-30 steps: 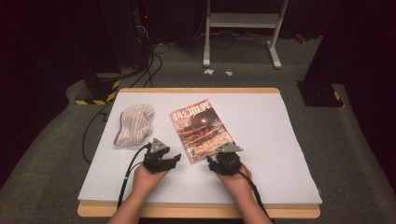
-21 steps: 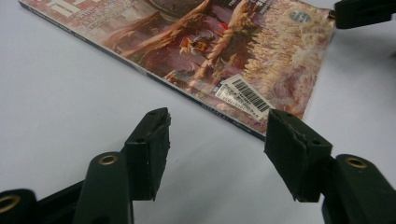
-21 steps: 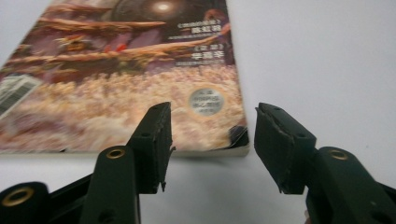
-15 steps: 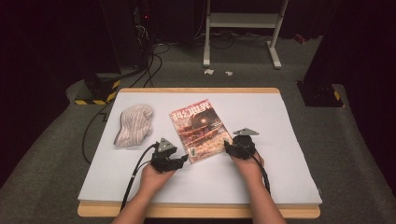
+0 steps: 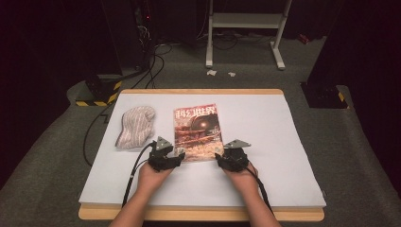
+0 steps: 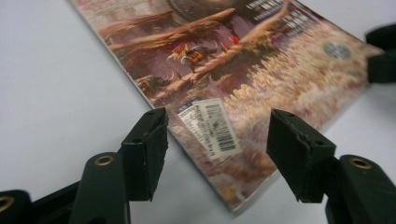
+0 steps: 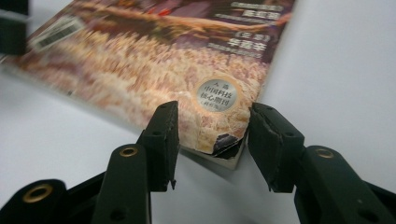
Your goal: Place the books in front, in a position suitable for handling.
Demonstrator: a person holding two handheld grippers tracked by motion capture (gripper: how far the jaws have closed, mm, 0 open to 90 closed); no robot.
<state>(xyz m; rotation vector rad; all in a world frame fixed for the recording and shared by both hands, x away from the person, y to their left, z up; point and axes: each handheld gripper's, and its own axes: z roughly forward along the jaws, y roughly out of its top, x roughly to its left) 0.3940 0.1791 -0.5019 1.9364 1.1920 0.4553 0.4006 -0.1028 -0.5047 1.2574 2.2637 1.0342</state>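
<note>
The magazine (image 5: 197,132) on the bench (image 5: 283,142) reads 科幻世界, with a barcode sticker (image 6: 212,126) and a round silver seal (image 7: 215,94). The left claw (image 6: 217,135) stands released astride one near corner. The right claw (image 7: 212,140) has just been closing around the other corner, its pads not yet pressing.

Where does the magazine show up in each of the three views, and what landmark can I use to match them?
High view: the magazine lies mid-table, between both grippers.
Left gripper view: it runs from top centre to bottom right, its near corner between the jaws.
Right gripper view: it fills the upper left, a worn corner between the jaws.
Shared landmark: the barcode sticker.
</note>
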